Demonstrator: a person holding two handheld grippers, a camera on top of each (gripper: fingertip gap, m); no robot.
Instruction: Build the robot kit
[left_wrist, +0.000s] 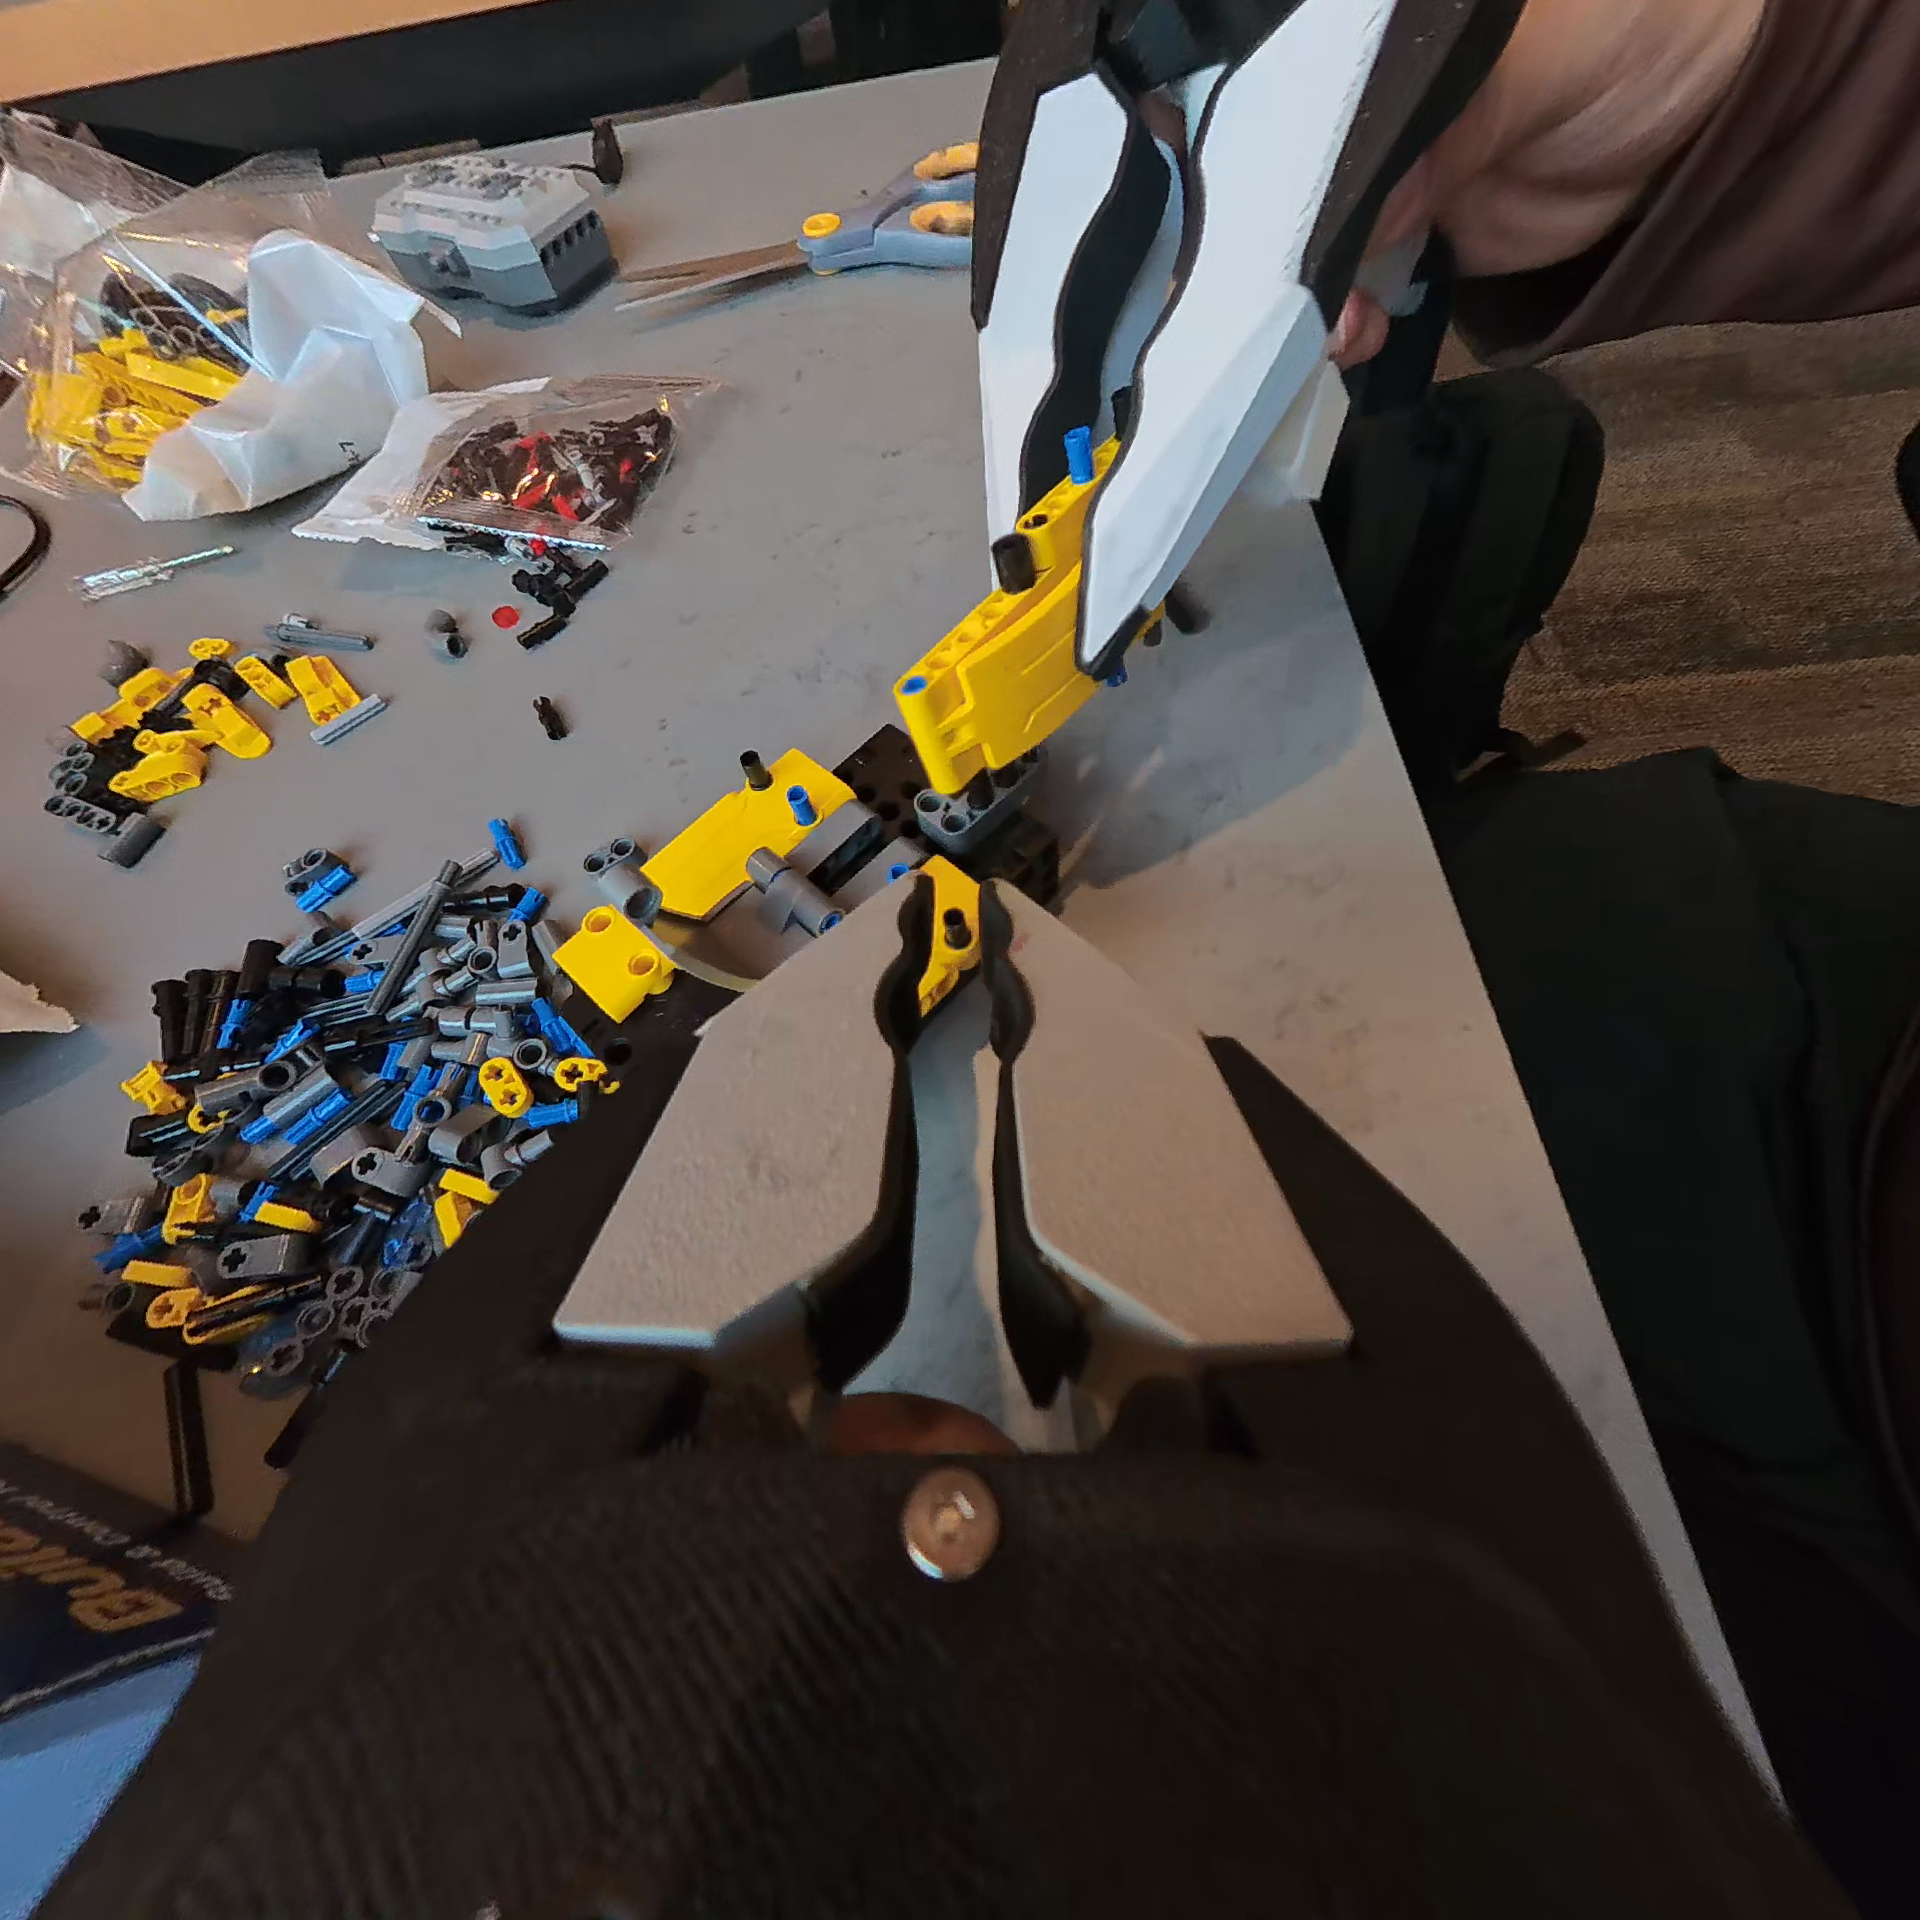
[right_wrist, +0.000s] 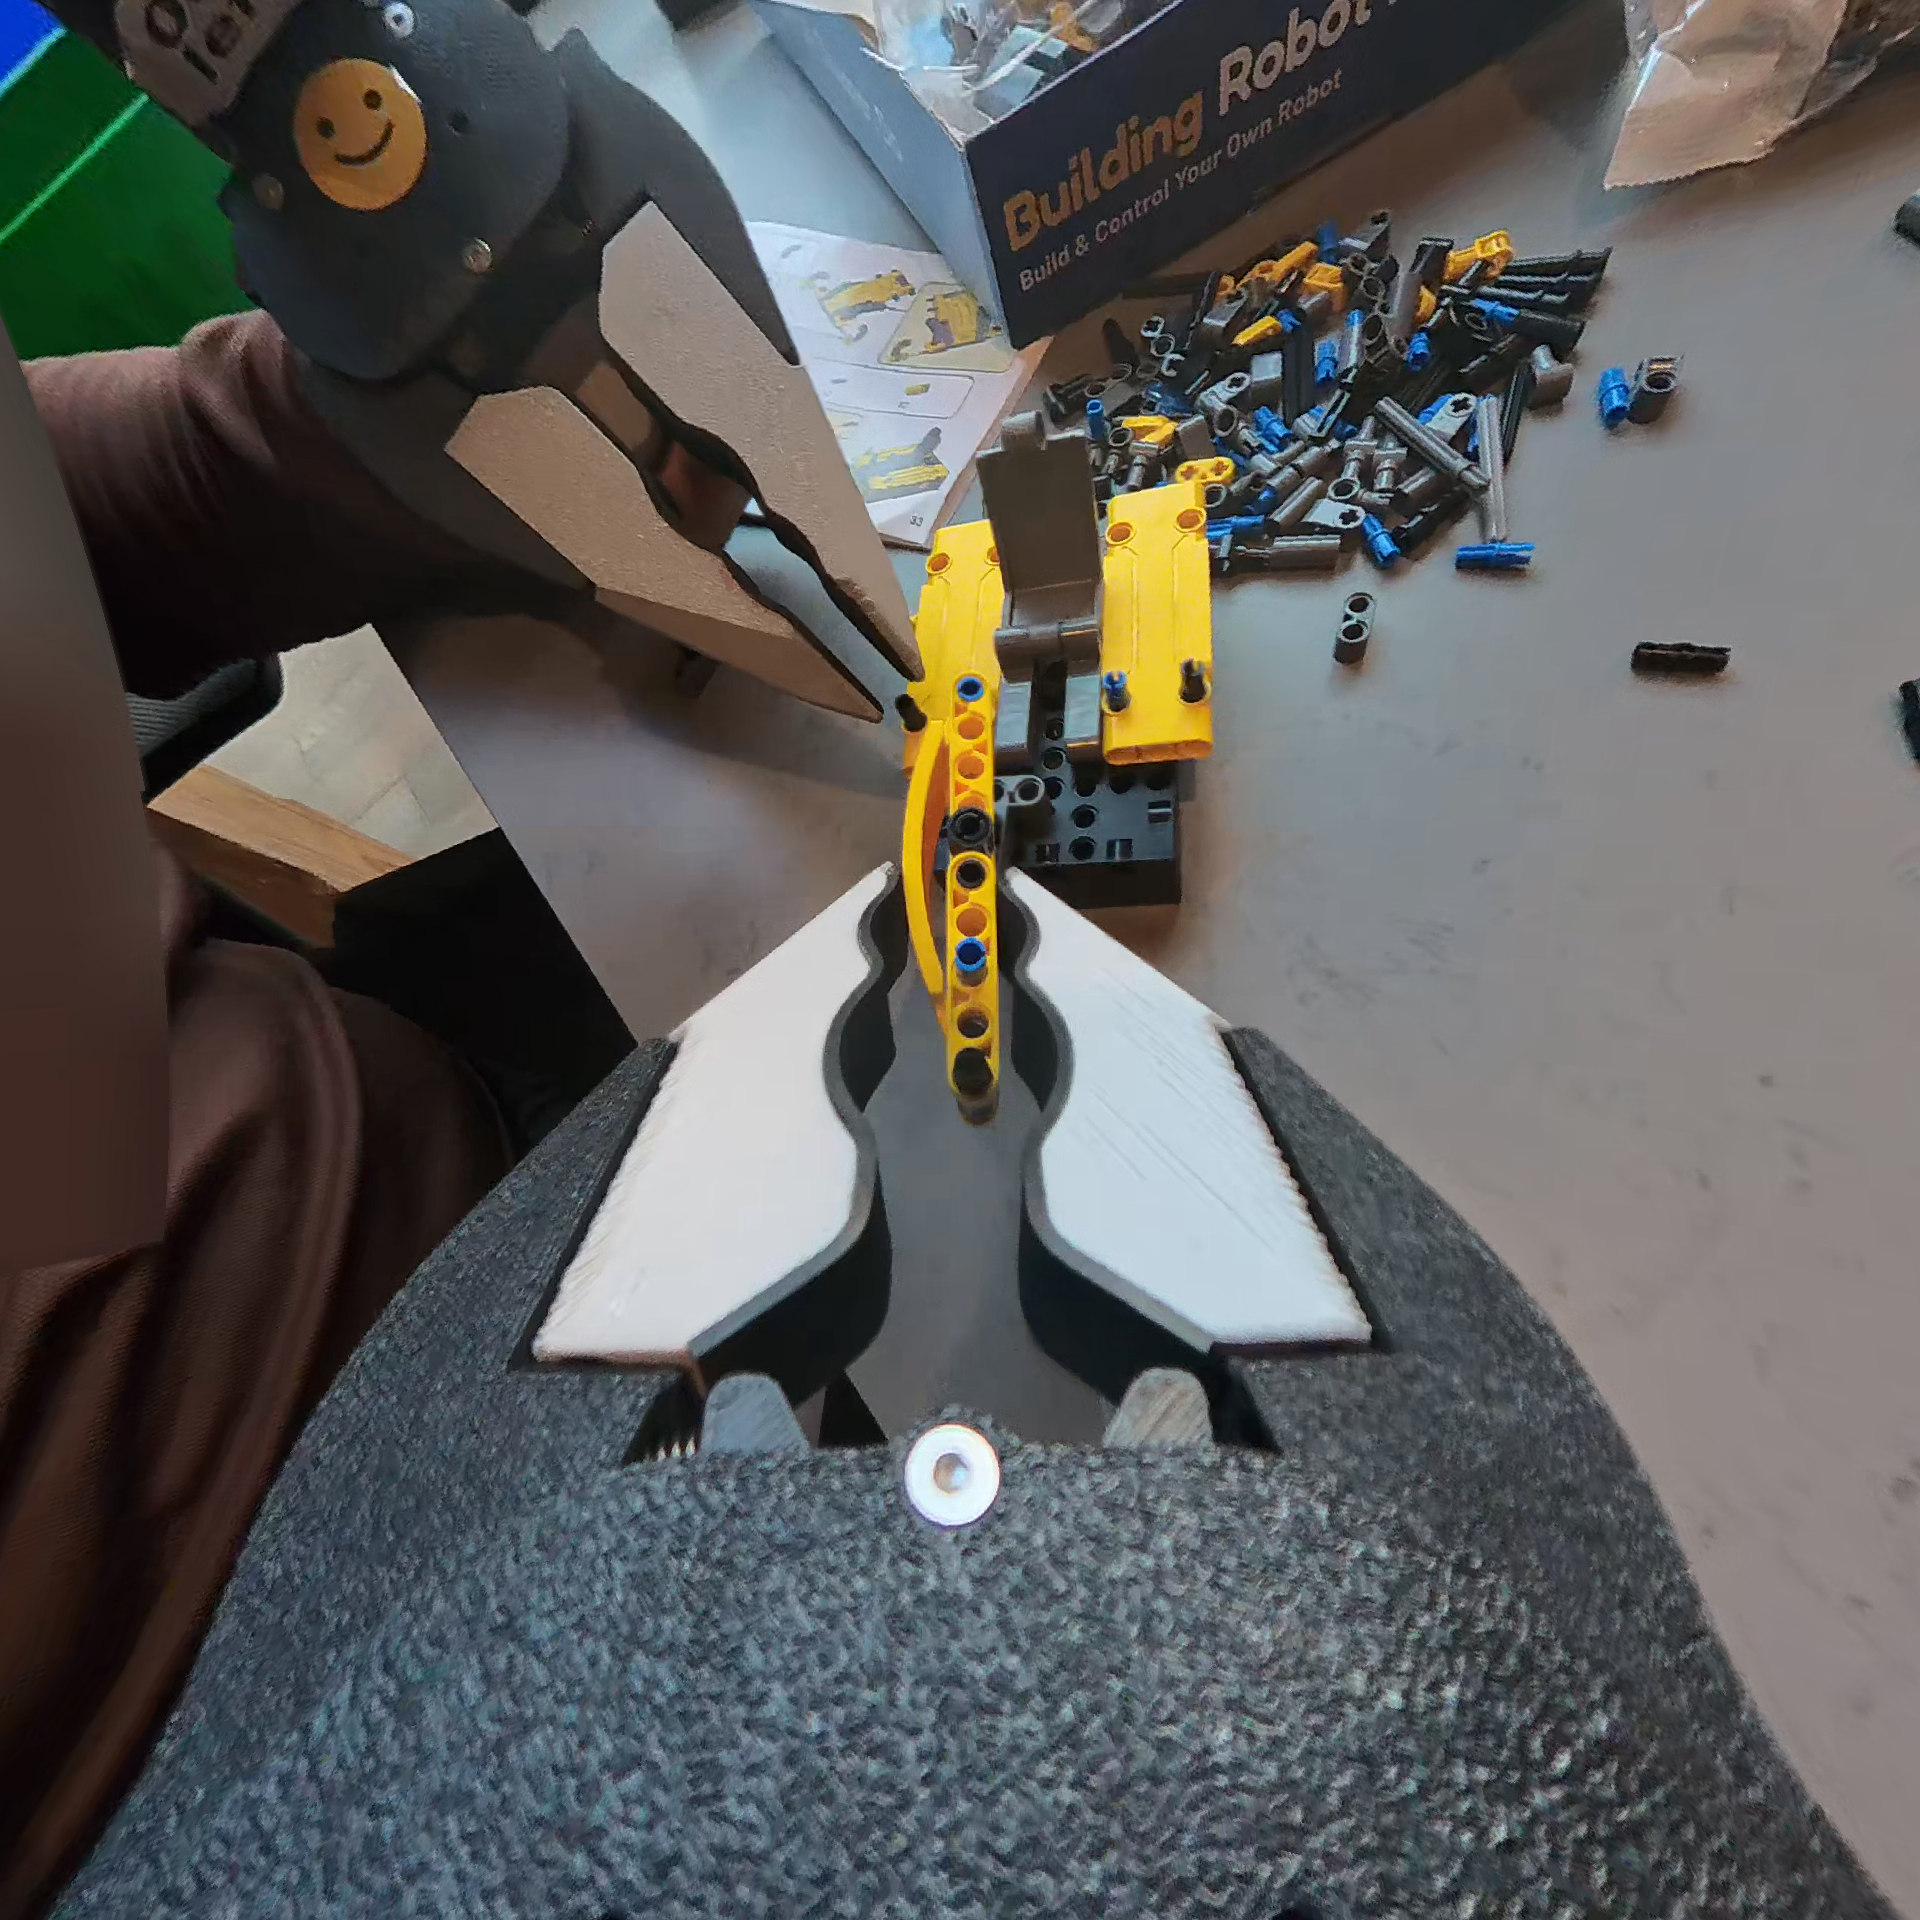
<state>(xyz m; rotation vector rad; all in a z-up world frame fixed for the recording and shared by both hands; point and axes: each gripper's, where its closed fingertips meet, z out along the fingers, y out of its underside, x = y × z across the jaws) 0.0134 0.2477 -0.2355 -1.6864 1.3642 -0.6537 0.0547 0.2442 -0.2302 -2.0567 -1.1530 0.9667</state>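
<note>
Yellow panel pinched edge-on above the model, close to the worktop edge.
Risk, as a guess: panel twisting or slipping out of so narrow a grip, knocking pins loose. Right tongs nearly closed on the panel; left tongs nearly closed too, clamping a yellow part of the model.

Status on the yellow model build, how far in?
Done: the model has a black base, a grey seat and one yellow side panel on.

In hand: the left gripper clamps the model's yellow edge. The right gripper holds a pinned yellow panel at the model's other side; I cannot tell whether it is seated.

Left: a big loose parts pile and parts bags, so probably early.
</note>
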